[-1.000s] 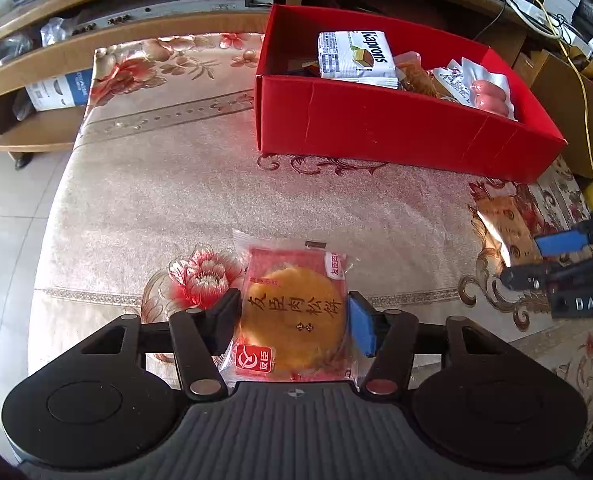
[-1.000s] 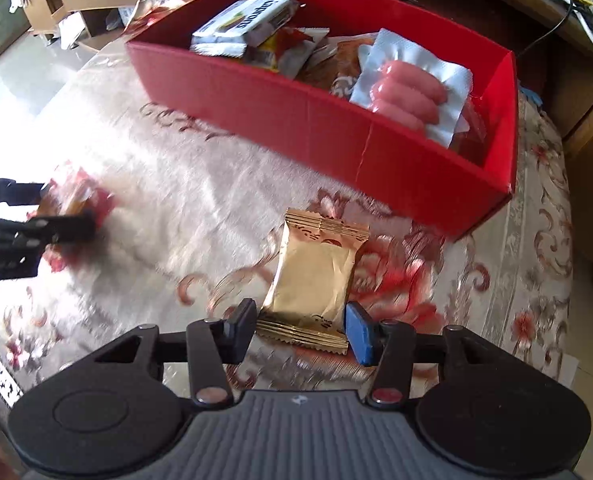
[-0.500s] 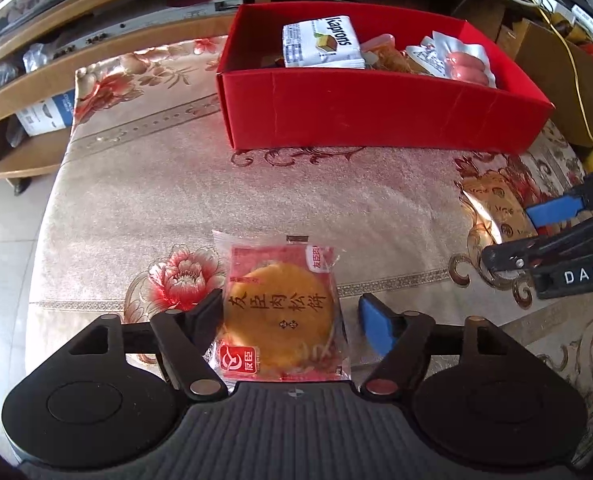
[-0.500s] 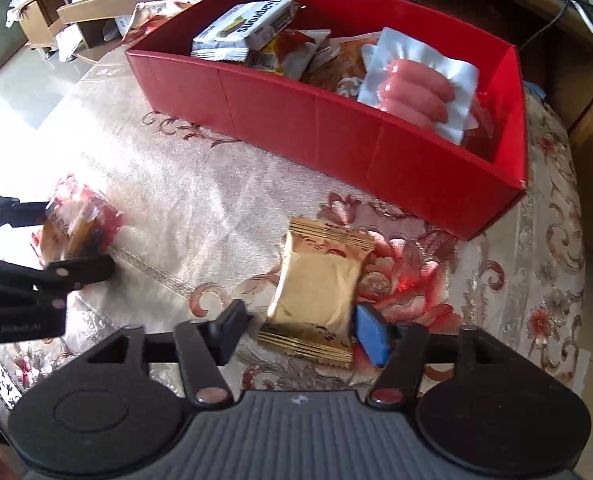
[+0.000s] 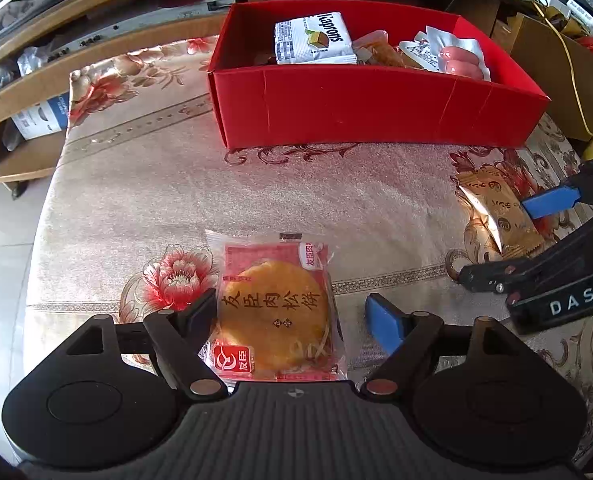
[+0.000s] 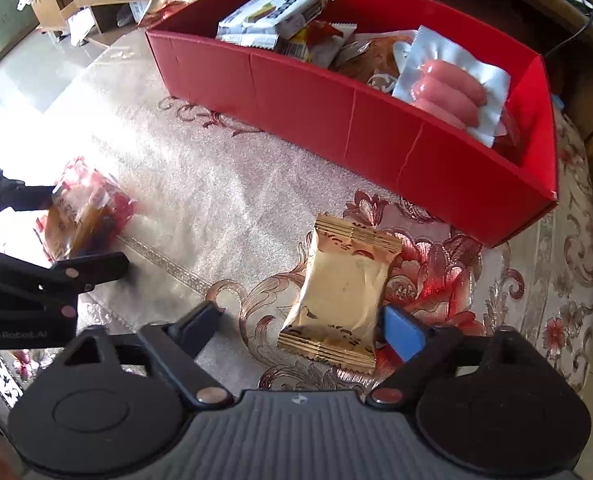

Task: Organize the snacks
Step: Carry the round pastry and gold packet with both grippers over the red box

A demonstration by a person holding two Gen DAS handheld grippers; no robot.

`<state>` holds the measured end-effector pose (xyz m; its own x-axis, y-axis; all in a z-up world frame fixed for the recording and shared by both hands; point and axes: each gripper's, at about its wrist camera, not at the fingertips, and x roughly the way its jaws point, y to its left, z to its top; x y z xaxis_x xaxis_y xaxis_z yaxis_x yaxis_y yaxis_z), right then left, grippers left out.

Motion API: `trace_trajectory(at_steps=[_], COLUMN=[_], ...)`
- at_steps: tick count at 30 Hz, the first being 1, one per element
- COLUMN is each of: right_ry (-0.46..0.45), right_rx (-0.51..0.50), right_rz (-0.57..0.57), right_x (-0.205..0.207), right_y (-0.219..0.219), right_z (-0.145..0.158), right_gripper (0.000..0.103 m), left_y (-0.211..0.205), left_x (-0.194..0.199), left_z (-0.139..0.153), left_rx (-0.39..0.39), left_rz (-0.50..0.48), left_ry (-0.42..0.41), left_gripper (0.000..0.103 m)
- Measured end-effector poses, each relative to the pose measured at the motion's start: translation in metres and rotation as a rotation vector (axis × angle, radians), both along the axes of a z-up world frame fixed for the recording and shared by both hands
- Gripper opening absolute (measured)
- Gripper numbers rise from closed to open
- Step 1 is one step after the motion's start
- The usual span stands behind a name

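Both tools stand with fingers apart, gripping nothing. My left tool [image 5: 292, 310] straddles the red cake packet [image 5: 274, 306] lying flat on the table [image 5: 136, 200], its left finger touching the wrapper, its blue one clear. My right tool [image 6: 302, 326] brackets the gold packet [image 6: 342, 300], the blue finger just beside its edge. The red box [image 5: 376, 108] sits well beyond, already holding snacks. Closing off-centre could push either slick wrapper sideways or pinch only film, so it slips during the lift.

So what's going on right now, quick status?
Both jaws open. Left gripper straddles red pastry packet; right gripper straddles gold packet. Path to red box clear.
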<state>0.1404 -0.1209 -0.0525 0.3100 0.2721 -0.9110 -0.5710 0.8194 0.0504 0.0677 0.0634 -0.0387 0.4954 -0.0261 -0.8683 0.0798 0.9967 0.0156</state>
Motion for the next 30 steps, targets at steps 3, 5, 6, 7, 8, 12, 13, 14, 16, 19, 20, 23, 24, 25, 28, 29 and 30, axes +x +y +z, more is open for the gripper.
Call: trace_trajectory(at_steps=[3, 5, 6, 7, 8, 12, 13, 14, 16, 19, 20, 23, 24, 25, 28, 29, 30], right_ry=[-0.012, -0.020, -0.020, -0.023, -0.025, -0.031, -0.037, -0.046, -0.064, -0.091, -0.100, -0.127, -0.135, -0.140, -0.158, -0.167, -0.174], right_rx=[0.003, 0.003, 0.002, 0.000, -0.002, -0.003, 0.002, 0.013, 0.037, 0.084, 0.098, 0.141, 0.152, 0.161, 0.186, 0.191, 0.196], right_rz=[0.005, 0.004, 0.004, 0.007, 0.008, 0.015, 0.014, 0.009, -0.003, -0.033, -0.041, -0.069, -0.081, -0.089, -0.118, -0.127, -0.137], right_x=[-0.002, -0.003, -0.004, -0.005, -0.007, -0.013, -0.015, -0.016, -0.017, -0.019, -0.019, -0.014, -0.012, -0.008, 0.006, 0.011, 0.016], right_y=[0.000, 0.000, 0.000, 0.000, 0.000, 0.001, 0.000, -0.001, -0.005, -0.014, -0.016, -0.022, -0.024, -0.025, -0.028, -0.029, -0.031], right_z=[0.004, 0.007, 0.007, 0.008, 0.009, 0.011, 0.013, 0.017, 0.026, 0.042, 0.047, 0.063, 0.067, 0.071, 0.080, 0.083, 0.085], right_gripper=[0.063, 0.056, 0.053, 0.053, 0.052, 0.050, 0.050, 0.050, 0.050, 0.050, 0.050, 0.050, 0.050, 0.050, 0.050, 0.050, 0.050], left_y=[0.000, 0.000, 0.000, 0.001, 0.001, 0.000, 0.000, -0.001, -0.002, -0.002, -0.002, -0.003, -0.004, -0.005, -0.010, -0.013, -0.017], left_x=[0.000, -0.001, -0.001, -0.001, -0.001, -0.002, -0.002, -0.002, -0.004, -0.003, -0.002, 0.006, 0.010, 0.015, 0.030, 0.036, 0.043], left_z=[0.000, 0.000, 0.001, 0.002, 0.003, 0.004, 0.005, 0.006, 0.012, 0.024, 0.028, 0.039, 0.043, 0.047, 0.057, 0.060, 0.064], left_rx=[0.001, 0.005, 0.006, 0.009, 0.010, 0.000, -0.002, -0.008, -0.017, -0.044, -0.055, -0.078, -0.084, -0.089, -0.093, -0.089, -0.083], left_rz=[0.002, 0.005, 0.009, 0.013, 0.015, 0.008, 0.006, 0.004, 0.000, 0.002, 0.004, 0.007, 0.010, 0.012, 0.006, -0.001, -0.010], left_ry=[0.000, -0.002, -0.004, -0.007, -0.012, -0.013, -0.014, -0.017, -0.034, -0.064, -0.074, -0.102, -0.112, -0.122, -0.145, -0.154, -0.164], left_gripper=[0.082, 0.080, 0.077, 0.074, 0.067, 0.063, 0.063, 0.063, 0.063, 0.063, 0.063, 0.063, 0.063, 0.063, 0.063, 0.063, 0.063])
